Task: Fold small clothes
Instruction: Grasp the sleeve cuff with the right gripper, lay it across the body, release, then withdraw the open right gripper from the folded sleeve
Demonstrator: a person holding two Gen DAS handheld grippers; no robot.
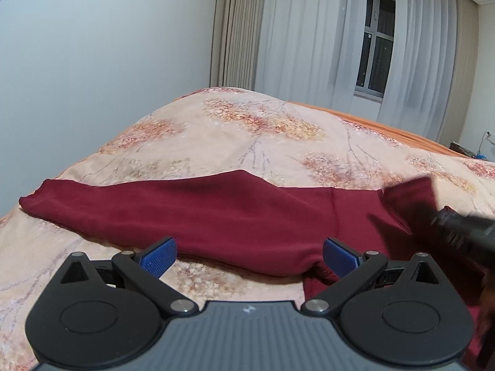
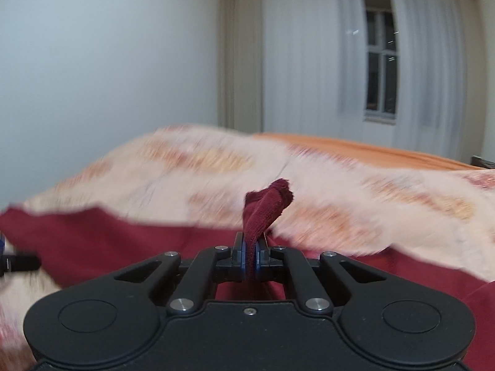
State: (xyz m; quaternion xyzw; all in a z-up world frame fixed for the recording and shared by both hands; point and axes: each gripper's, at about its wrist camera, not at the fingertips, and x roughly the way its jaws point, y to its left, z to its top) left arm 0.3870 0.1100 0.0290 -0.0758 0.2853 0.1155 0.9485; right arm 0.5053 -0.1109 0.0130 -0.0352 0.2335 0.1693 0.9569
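A dark red garment (image 1: 216, 213) lies spread across the floral bedspread (image 1: 235, 133). My left gripper (image 1: 249, 255) is open, its blue pads on either side of the garment's near edge, low over the bed. My right gripper (image 2: 251, 258) is shut on a bunched corner of the red garment (image 2: 266, 207), which sticks up between the pads. The rest of the garment (image 2: 123, 241) trails below it. In the left wrist view the right gripper (image 1: 461, 225) shows blurred at the right, holding that raised cloth.
The bed carries an orange sheet (image 1: 402, 130) at its far side. A white wall (image 1: 92, 61) stands at the left; curtains (image 1: 309, 31) and a window (image 1: 376, 43) are behind. A small dark stand (image 1: 461, 148) sits at far right.
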